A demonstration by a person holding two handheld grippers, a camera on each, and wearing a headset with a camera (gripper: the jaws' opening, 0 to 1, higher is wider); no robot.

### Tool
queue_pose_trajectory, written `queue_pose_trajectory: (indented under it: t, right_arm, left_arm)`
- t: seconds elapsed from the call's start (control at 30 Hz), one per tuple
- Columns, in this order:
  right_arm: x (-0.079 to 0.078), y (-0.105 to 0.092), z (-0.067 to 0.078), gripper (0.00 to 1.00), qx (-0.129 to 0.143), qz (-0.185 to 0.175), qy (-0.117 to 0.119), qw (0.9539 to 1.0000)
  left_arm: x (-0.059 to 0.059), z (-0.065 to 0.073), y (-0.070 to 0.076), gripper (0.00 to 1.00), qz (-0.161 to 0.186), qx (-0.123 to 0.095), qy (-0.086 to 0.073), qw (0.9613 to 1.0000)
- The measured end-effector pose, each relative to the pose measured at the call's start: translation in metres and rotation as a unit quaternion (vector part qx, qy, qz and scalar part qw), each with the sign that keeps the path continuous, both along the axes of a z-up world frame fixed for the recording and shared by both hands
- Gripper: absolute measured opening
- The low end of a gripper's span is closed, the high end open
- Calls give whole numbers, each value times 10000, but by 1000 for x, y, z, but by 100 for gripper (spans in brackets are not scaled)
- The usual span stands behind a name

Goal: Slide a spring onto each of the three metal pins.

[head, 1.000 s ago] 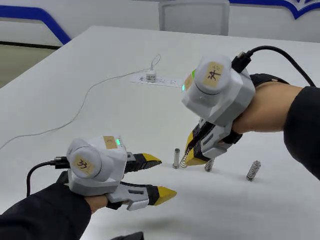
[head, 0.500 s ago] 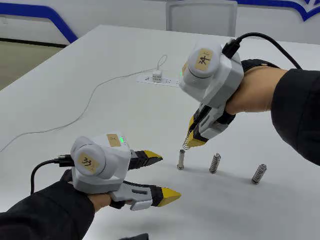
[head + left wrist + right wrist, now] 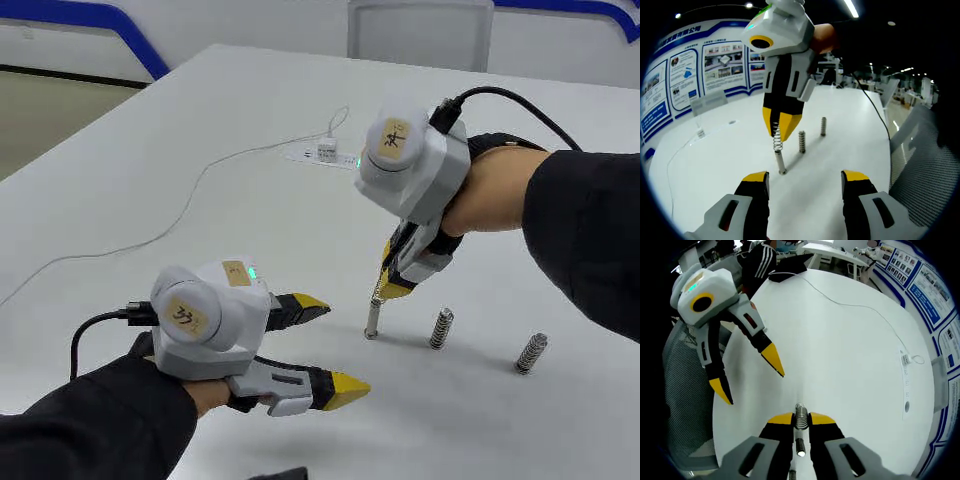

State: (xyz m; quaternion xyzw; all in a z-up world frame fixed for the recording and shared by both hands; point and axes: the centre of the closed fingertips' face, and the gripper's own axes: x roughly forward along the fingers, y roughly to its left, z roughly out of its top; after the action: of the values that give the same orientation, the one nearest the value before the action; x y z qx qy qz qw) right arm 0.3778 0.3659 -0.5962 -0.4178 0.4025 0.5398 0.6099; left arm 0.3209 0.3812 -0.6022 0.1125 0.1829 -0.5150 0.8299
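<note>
My right gripper (image 3: 386, 289) is shut on a small steel spring (image 3: 379, 293) and holds it upright just above the bare metal pin (image 3: 373, 319). In the left gripper view the spring (image 3: 776, 138) hangs from the right gripper (image 3: 780, 131), its lower end at the top of the pin (image 3: 781, 163). In the right gripper view the spring (image 3: 800, 416) sits between the closed yellow tips. Two more pins stand to the right, each wearing a spring (image 3: 441, 328) (image 3: 531, 352). My left gripper (image 3: 333, 344) hovers open to the left of the pins, holding nothing.
The white table (image 3: 250, 220) carries a white power strip (image 3: 322, 154) with a plugged adapter and a thin cable (image 3: 150, 240) trailing left. A chair back (image 3: 420, 30) stands beyond the far edge. A mesh chair (image 3: 925, 165) is beside the table.
My right gripper has lifted the spring from beside the bare pin to above its top. The left gripper stays open in much the same place; the head camera has shifted.
</note>
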Motion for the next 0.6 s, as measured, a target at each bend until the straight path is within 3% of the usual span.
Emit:
queue_pose_trajectory:
  t: [0.3, 0.6]
  right_arm:
    - [-2, 4, -9, 12, -90, -7, 87, 9999]
    - [-2, 3, -30, 12, -348, -125, 177, 9992]
  left_arm:
    - [0, 0, 0, 59, 10, -5, 18, 10000]
    - [0, -2, 1, 59, 19, 11, 37, 10000]
